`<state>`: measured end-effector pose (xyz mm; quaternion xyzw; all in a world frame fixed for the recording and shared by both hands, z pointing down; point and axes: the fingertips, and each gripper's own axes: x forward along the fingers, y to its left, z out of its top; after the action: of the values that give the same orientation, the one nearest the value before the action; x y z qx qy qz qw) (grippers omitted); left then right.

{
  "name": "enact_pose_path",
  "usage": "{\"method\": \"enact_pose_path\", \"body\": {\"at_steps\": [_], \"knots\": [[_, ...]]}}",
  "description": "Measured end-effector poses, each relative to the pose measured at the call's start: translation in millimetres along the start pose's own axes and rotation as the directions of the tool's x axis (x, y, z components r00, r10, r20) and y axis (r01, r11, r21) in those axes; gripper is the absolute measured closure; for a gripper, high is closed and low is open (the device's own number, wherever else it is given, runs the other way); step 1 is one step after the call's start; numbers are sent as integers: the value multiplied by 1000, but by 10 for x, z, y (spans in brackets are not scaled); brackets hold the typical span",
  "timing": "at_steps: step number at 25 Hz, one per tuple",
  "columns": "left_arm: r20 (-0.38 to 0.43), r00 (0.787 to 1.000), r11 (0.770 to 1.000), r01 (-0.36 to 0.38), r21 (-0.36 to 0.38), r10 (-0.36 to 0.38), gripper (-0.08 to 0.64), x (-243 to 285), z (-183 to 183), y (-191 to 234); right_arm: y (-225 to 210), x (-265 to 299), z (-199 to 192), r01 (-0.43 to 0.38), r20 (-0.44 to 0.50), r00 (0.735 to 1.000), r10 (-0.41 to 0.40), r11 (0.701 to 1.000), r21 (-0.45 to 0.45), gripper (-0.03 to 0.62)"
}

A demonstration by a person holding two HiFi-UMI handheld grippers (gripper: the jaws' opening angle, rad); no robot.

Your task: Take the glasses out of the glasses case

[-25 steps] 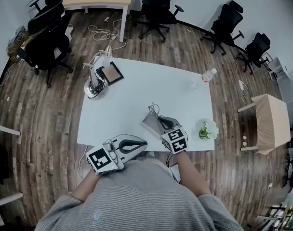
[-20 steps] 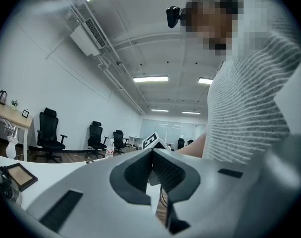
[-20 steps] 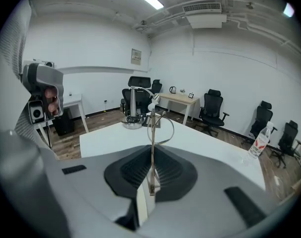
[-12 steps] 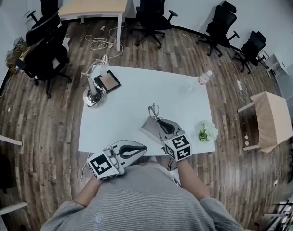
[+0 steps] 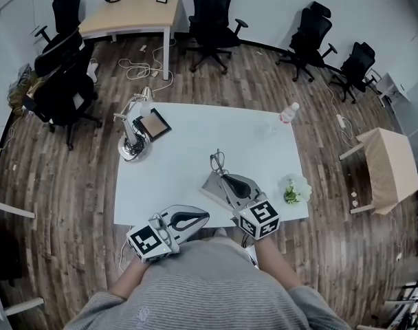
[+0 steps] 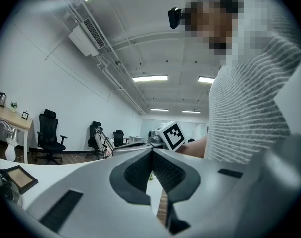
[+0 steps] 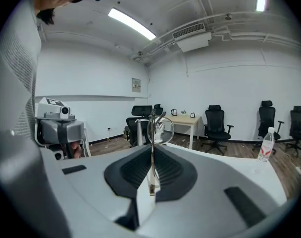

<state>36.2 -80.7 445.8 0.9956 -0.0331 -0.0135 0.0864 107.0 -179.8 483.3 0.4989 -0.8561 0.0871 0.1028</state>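
Observation:
The wire-framed glasses (image 5: 217, 162) hang above the white table (image 5: 188, 157), and my right gripper (image 5: 224, 177) is shut on one temple. In the right gripper view the glasses (image 7: 159, 125) stand upright ahead of the pinched jaws of my right gripper (image 7: 152, 165). The grey glasses case (image 5: 209, 185) lies on the table just under the right gripper. My left gripper (image 5: 206, 216) sits at the table's front edge, left of the case. In its own view my left gripper (image 6: 151, 168) is shut with nothing between the jaws.
A desk lamp (image 5: 132, 130) and a framed picture (image 5: 156, 124) stand at the table's far left. A water bottle (image 5: 288, 112) is at the far right corner and white flowers (image 5: 296, 187) near the right edge. Office chairs (image 5: 61, 81) and a wooden desk (image 5: 130, 14) surround the table.
My right gripper has risen and drawn back toward the person with the glasses, lifting them off the case. The left gripper has stayed where it was.

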Motion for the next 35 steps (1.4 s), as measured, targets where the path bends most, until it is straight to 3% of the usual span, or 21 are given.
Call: {"method": "enact_pose_path", "body": {"at_steps": [4,7,10,13,35], "knots": [[5,1000,1000,-21,0,21,549,-4,-33,78,2,-33,181,-14,75,997,10,999,47,566],[14,992,992,-126,-21,126,549,-49,-53,284,-13,-53,312,-20,122,992,12,998,65,566],[40,970,969,-237,-73,240,548,-145,-29,543,-16,-65,456,-22,155,988,12,998,65,566],[64,951,951,-296,-92,303,548,-228,2,707,-6,-74,558,-29,188,982,15,997,73,566],[47,957,955,-282,-92,287,548,-166,6,710,-133,-365,1111,-37,378,926,-19,990,140,566]]}}
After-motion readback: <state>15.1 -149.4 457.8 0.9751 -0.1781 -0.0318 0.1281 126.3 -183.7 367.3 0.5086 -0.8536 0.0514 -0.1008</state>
